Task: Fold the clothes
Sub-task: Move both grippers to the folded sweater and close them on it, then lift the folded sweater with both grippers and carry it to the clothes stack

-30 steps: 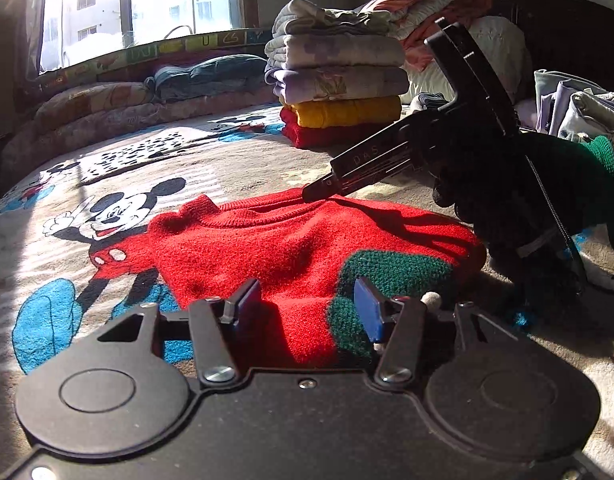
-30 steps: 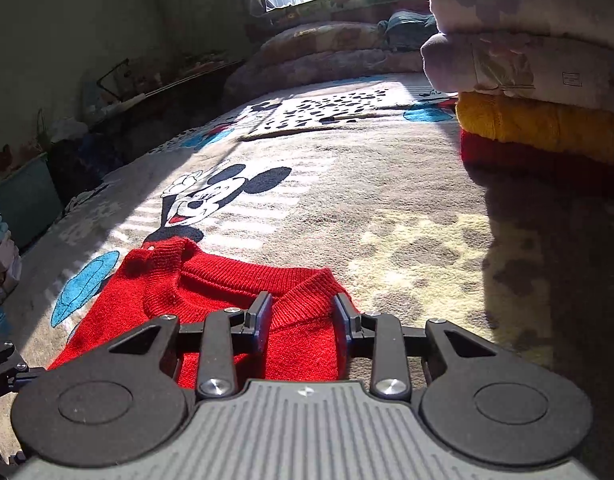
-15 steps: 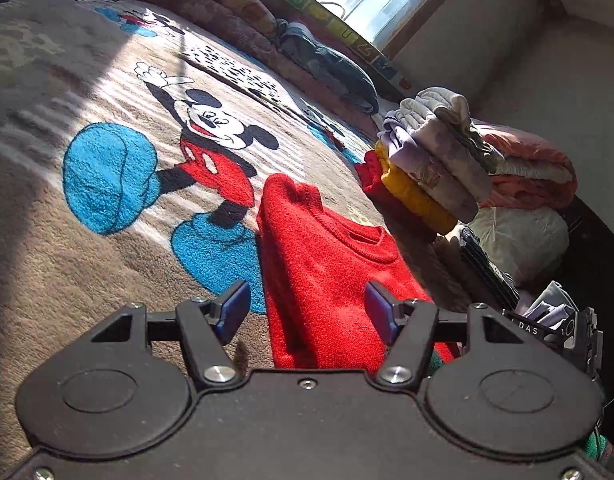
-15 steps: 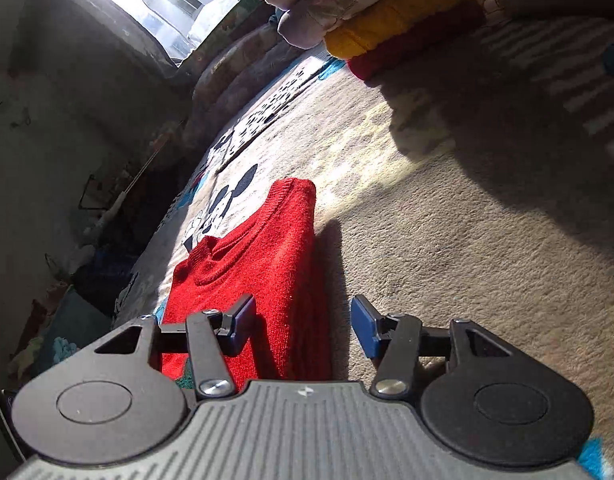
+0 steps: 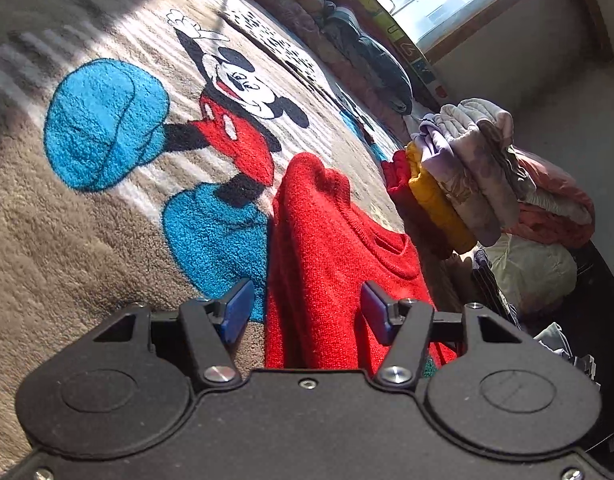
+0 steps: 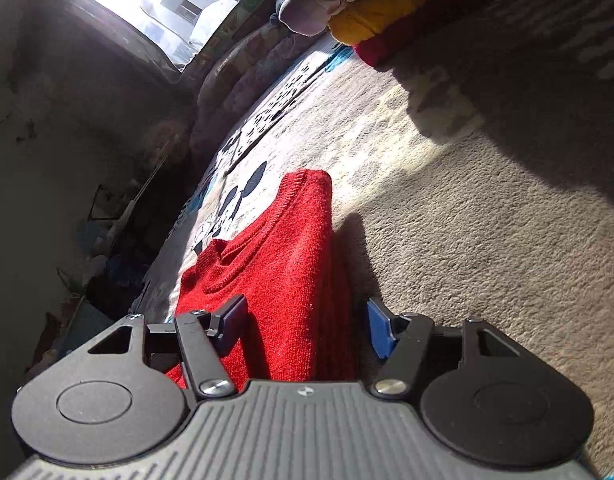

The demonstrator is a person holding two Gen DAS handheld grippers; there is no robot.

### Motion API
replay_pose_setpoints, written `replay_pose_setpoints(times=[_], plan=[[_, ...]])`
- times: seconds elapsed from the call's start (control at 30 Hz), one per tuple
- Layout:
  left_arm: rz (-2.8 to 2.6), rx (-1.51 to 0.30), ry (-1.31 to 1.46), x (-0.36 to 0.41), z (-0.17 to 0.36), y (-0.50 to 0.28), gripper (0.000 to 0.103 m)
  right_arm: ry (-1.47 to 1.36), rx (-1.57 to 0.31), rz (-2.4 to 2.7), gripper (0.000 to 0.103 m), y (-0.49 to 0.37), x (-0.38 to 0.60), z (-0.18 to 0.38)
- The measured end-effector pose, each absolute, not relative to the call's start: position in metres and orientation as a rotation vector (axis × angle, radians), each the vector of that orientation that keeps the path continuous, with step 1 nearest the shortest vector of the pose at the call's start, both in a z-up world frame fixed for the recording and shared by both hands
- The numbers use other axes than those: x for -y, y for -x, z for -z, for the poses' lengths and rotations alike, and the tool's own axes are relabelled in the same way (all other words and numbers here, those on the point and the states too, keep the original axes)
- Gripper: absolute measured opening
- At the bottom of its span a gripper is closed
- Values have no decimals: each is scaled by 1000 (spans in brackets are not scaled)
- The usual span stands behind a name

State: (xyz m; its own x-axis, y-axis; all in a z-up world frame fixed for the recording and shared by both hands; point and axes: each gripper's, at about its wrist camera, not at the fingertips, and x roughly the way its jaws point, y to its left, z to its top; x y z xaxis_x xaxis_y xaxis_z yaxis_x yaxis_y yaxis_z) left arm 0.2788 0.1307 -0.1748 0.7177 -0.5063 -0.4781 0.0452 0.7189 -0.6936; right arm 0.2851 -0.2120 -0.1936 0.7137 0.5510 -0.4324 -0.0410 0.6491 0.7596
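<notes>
Red sweater (image 5: 327, 252) lies folded on the blanket (image 5: 67, 240), between both tools' spread-apart fingers, ungripped.

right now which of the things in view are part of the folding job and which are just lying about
Part of the job:
- red knitted sweater, lying on the blanket
- left gripper, open astride the sweater's edge
- right gripper, open astride its other edge
- stack of folded clothes

Just lying about:
- cartoon-mouse plush blanket
- rolled dark bedding by the window
- unfolded pink bedding pile
</notes>
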Motion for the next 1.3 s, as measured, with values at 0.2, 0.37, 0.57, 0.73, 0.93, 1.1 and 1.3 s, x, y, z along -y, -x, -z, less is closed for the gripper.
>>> replay_pose_setpoints(times=[0.2, 0.37, 0.57, 0.73, 0.93, 1.1, 1.3], plan=[[364, -724, 738, -119, 177, -289, 31, -906, -658, -394, 30, -277, 215, 206], [378, -697, 877, -135, 175, -275, 25, -974, -617, -425, 27, -268, 213, 196], [348, -588, 981, -177, 143, -235, 25, -964, -592, -539, 27, -264, 180, 158], [261, -446, 1030, -230, 105, -188, 25, -948, -595, -717, 27, -274, 119, 117], [90, -265, 1070, -308, 63, -126, 25, -925, -623, -948, 26, -297, 20, 76], [-35, -135, 1078, -368, 38, -88, 25, -908, -672, -1112, 26, -310, -74, 53], [-160, -28, 1066, -434, 23, -64, 25, -915, -727, -1257, 26, -327, -177, 40]])
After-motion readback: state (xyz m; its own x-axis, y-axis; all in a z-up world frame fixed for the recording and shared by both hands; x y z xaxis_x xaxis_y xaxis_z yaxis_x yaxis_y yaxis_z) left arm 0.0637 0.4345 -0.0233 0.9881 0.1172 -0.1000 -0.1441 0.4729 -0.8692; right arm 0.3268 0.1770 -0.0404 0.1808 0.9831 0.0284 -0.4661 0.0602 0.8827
